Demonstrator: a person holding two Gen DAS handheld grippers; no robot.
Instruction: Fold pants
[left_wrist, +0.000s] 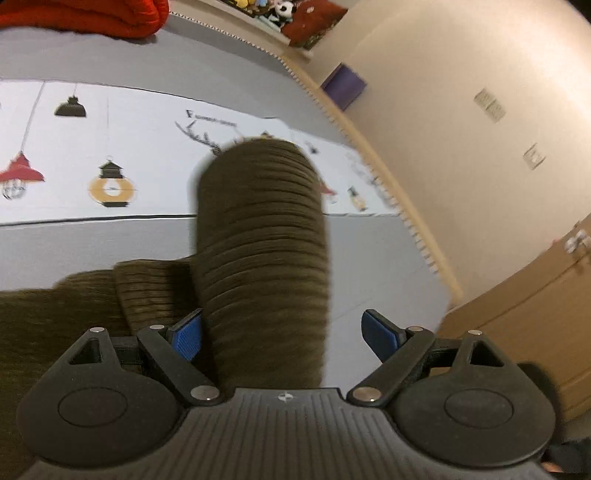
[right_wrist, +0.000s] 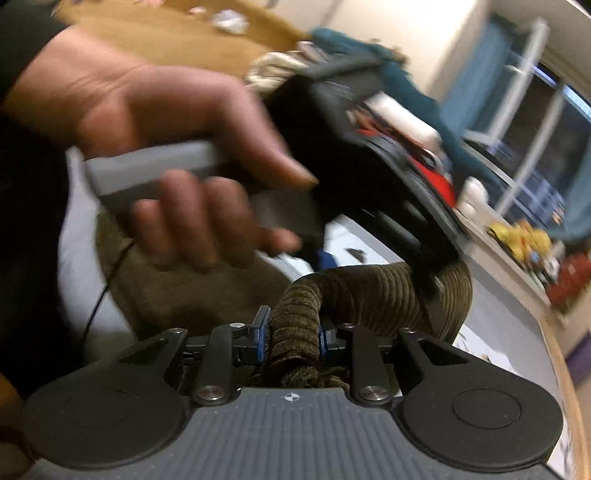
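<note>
Left wrist view
Left claw (left_wrist: 282, 334): jaws wide apart; blue pads (left_wrist: 380, 334) clear of the cloth, gripping nothing.
Pants (left_wrist: 262, 258): olive ribbed fabric; one raised, blurred band runs up between the open jaws without being pinched; the rest lies bunched at lower left.
Surface: grey bed (left_wrist: 92, 247) with a white sheet (left_wrist: 155, 155) printed with lanterns, lying under and behind the pants.
Background: red blanket (left_wrist: 92, 14) at the top left; cream wall (left_wrist: 461, 140) to the right.

Right wrist view
Right claw (right_wrist: 291, 338): jaws narrowed, pads pressing on a bunched fold of the pants (right_wrist: 295, 317).
Pants: the fold runs from the jaws up and right as a ribbed roll; more fabric lies spread at left.
Hand (right_wrist: 177, 147): grips the grey handle of the left claw, just above the pants; blurred.
Background: shelf (right_wrist: 517, 258) of small items at right, indistinct.
</note>
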